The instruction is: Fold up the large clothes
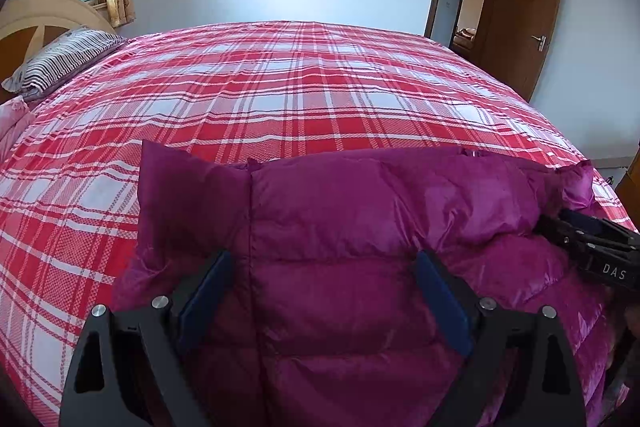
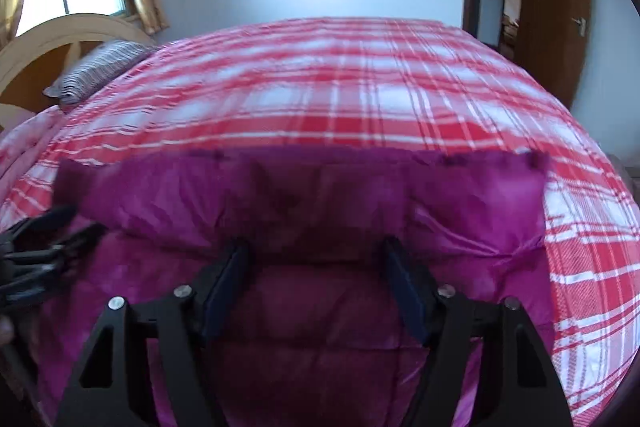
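I am looking across the bed (image 1: 320, 87), where the purple down jacket (image 1: 360, 227) is lying crosswise at its near edge. Both left tongs (image 1: 324, 291) and right tongs (image 2: 316, 279) are hovering released over it, side by side, neither nearer.

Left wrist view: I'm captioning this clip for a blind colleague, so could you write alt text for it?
A shiny magenta puffer jacket lies on a bed with a red-and-white plaid sheet, with the open left gripper above it, holding nothing. The right gripper enters from the right edge; a striped pillow lies far left, a brown door stands open behind.
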Demonstrator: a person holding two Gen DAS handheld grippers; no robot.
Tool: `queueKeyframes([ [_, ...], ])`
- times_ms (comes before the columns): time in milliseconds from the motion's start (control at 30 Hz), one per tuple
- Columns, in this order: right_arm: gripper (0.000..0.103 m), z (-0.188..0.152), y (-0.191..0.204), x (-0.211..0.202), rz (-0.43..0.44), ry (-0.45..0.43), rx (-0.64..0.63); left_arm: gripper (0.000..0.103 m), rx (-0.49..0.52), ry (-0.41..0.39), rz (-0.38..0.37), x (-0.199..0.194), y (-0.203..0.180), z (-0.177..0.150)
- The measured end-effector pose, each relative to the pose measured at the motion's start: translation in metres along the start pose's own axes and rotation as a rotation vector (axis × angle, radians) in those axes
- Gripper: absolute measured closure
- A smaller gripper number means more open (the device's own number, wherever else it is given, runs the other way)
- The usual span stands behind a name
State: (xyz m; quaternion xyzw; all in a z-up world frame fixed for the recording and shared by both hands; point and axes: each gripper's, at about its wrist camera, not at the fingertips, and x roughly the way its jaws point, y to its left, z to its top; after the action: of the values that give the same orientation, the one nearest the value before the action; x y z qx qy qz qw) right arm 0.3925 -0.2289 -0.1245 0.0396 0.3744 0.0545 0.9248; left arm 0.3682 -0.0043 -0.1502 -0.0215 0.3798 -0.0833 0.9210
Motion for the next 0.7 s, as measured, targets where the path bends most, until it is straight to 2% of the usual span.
queueKeyframes([
  [267, 0.031, -0.003, -0.005, 0.005, 0.004, -0.003, 0.024, 0.01, 0.01, 0.015, 0.021, 0.004, -0.004, -0.001],
  [333, 0.031, -0.004, -0.004, 0.006, -0.003, 0.0, 0.021, 0.01, 0.032, -0.015, 0.05, -0.007, -0.011, 0.004],
  [467, 0.031, -0.006, -0.003, 0.009, -0.007, 0.005, 0.023, 0.01, 0.143, -0.146, 0.019, -0.043, -0.044, 0.021],
  [500, 0.031, -0.006, -0.004, 0.009, -0.006, 0.007, 0.025, 0.01, 0.172, -0.158, 0.019, -0.045, -0.051, 0.024],
  [600, 0.03, -0.006, -0.005, 0.011, -0.006, 0.015, 0.024, 0.01, 0.235, -0.103, 0.035, -0.025, -0.067, 0.025],
  [700, 0.03, -0.006, -0.004, 0.012, -0.006, 0.016, 0.025, 0.01, 0.235, 0.003, 0.087, 0.012, -0.063, 0.017],
])
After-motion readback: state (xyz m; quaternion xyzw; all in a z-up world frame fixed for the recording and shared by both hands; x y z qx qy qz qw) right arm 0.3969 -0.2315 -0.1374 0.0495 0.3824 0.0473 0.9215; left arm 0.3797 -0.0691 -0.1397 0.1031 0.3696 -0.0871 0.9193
